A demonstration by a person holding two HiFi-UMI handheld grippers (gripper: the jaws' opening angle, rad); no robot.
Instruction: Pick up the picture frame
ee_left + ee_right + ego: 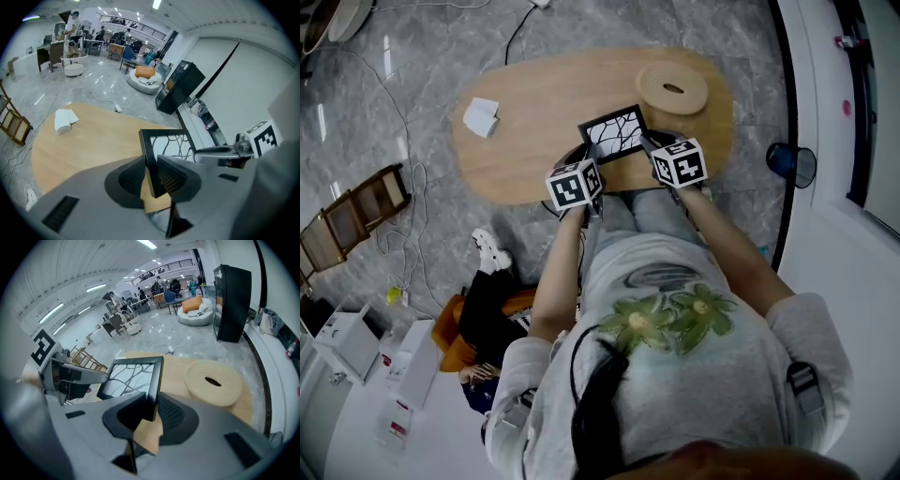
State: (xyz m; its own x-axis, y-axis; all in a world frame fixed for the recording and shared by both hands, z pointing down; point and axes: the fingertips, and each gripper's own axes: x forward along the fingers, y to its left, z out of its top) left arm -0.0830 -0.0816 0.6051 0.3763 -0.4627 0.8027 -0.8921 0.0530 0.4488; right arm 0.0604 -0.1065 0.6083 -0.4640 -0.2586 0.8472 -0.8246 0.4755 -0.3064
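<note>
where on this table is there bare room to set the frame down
Widest bare patch: the middle of the table, between the white tissue and the round beige ring. A smaller strip runs along the near left edge. Crowded: the right half, where the ring lies and the left gripper and right gripper hold the picture frame.

1. An oval wooden table (553, 103) with a pale, plain top stands on a grey marbled floor (422, 56).
2. A white folded cloth (481, 116) lies directly on the table near its left end, well apart from anything else.
3. A round tan disc (673, 88) with a dark slot in its middle lies flat near the table's far right end.
4. On the floor, a thin black cable (517, 28) runs up to the table's far edge.
5. A brown wooden rack (352, 214) lies on the floor left of the table, with loose white cables (405, 225) just beside it.
</note>
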